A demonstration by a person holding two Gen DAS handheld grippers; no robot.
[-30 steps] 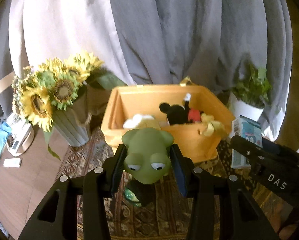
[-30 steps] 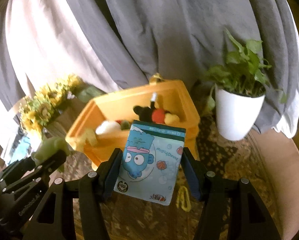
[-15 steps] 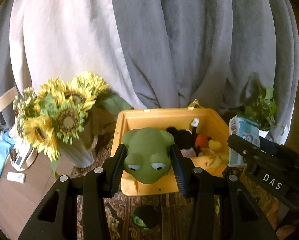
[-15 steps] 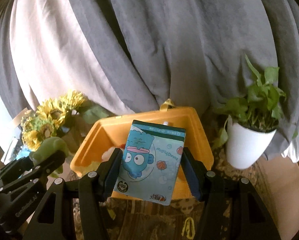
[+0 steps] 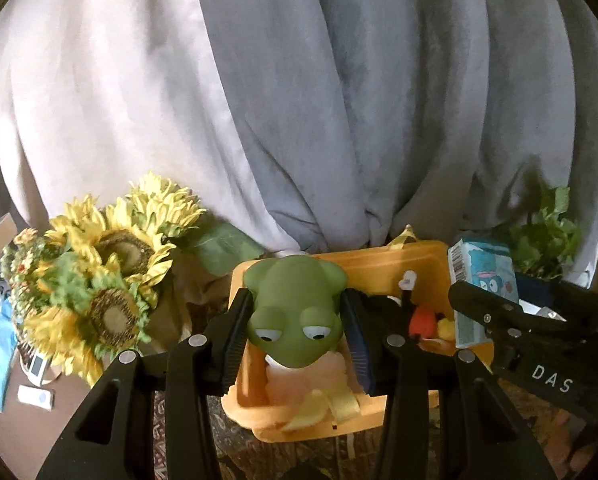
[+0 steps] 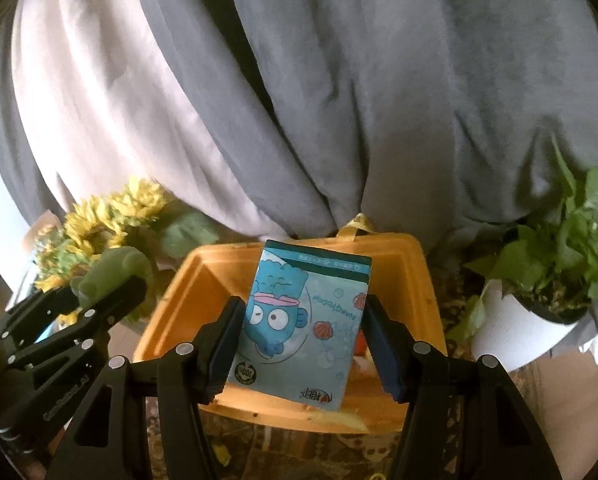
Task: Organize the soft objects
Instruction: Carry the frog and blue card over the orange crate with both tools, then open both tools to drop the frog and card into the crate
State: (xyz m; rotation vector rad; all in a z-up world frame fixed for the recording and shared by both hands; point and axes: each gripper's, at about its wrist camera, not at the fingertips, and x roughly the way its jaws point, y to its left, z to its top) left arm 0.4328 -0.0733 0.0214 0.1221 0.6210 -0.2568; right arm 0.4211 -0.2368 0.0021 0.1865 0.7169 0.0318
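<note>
My left gripper (image 5: 295, 316) is shut on a green frog toy (image 5: 295, 312) and holds it in the air just over the near left part of an orange bin (image 5: 379, 264). The bin holds a black and red plush (image 5: 419, 318), a pink soft thing (image 5: 307, 384) and yellow pieces. My right gripper (image 6: 303, 332) is shut on a blue tissue pack (image 6: 299, 328) with a cartoon fish, held above the same orange bin (image 6: 415, 280). The pack also shows in the left wrist view (image 5: 479, 280), and the frog in the right wrist view (image 6: 111, 268).
A vase of sunflowers (image 5: 99, 280) stands left of the bin. A white pot with a green plant (image 6: 539, 308) stands to its right. A grey curtain (image 5: 299, 100) hangs close behind. A patterned rug (image 6: 299, 452) lies under the bin. Small items (image 5: 35, 396) lie on the wooden surface, far left.
Both grippers have risen and moved forward toward the bin with their loads. The bin now sits lower and nearer in both views. Both grips are unchanged.
</note>
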